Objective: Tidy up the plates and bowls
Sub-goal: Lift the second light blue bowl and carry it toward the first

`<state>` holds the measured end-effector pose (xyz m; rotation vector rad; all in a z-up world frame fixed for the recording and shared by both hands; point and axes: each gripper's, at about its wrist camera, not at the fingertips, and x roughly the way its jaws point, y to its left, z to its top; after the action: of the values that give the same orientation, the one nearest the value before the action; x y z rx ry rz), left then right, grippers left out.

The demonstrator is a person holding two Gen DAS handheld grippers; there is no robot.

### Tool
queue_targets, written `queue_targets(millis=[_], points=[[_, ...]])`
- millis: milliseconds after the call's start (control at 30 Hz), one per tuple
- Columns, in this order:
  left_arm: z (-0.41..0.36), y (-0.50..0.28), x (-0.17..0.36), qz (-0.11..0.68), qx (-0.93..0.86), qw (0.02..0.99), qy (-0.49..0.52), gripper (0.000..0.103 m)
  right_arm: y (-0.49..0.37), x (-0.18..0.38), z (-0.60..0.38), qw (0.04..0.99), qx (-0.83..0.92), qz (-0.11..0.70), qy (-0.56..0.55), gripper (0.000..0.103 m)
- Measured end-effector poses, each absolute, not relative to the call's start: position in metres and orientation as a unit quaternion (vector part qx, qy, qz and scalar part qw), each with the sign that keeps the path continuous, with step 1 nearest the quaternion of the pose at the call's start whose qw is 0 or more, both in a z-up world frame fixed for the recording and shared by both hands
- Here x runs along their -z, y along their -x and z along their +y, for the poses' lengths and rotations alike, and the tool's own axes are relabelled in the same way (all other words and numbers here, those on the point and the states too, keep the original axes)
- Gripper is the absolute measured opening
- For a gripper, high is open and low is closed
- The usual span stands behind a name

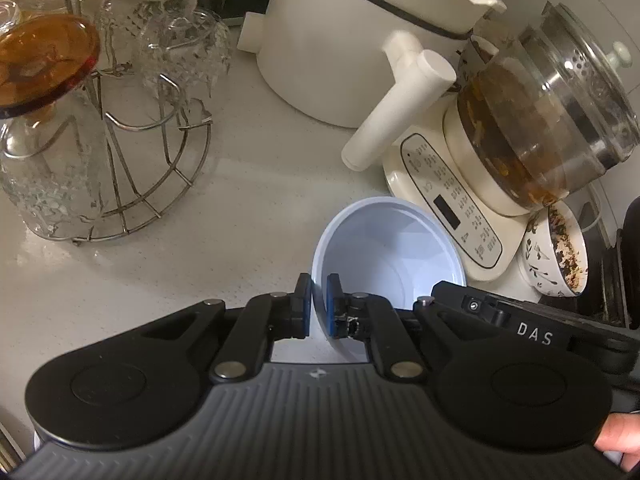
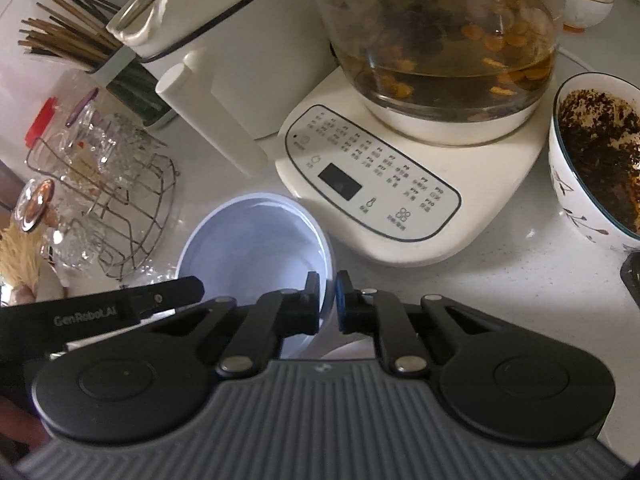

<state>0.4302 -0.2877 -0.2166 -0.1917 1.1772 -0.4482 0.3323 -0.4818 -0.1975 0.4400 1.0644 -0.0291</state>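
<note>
Both claws grip one pale blue bowl [image 1: 390,248] on the counter [image 1: 240,216]: left gripper [image 1: 319,304] clenched on its nine-o'clock rim; right gripper [image 2: 328,300] at three o'clock; dirty patterned bowl [image 2: 592,160] waits; organizing barely begun.

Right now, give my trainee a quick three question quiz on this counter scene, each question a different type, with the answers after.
1. True or false: both grippers are clamped on the rim of the same pale blue bowl.
2. Which sits nearest the glass kettle's base? A) chopsticks B) dirty patterned bowl C) wire glass rack
3. Fill in: the blue bowl is ____ inside.

Key: 1 true, left gripper and right gripper on opposite sides. 2 B. 3 empty.
</note>
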Motion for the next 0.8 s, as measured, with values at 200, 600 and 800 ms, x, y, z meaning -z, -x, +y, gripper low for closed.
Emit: queue_targets(millis=[200,600,800], points=[[-0.281,-0.429,0.207,0.547,0.207,0.806,0.095,0.009,-0.333,0.191,-0.480,0.840,0.007,0.502,-0.206,0.010],[-0.270,-0.420,0.177,0.534,0.205,0.815,0.097,0.009,-0.325,0.154,-0.471,0.852,0.006,0.483,-0.204,0.010],[-0.266,-0.411,0.155,0.525,0.210,0.818,0.104,0.009,-0.317,0.134,-0.469,0.860,0.010,0.468,-0.205,0.010]])
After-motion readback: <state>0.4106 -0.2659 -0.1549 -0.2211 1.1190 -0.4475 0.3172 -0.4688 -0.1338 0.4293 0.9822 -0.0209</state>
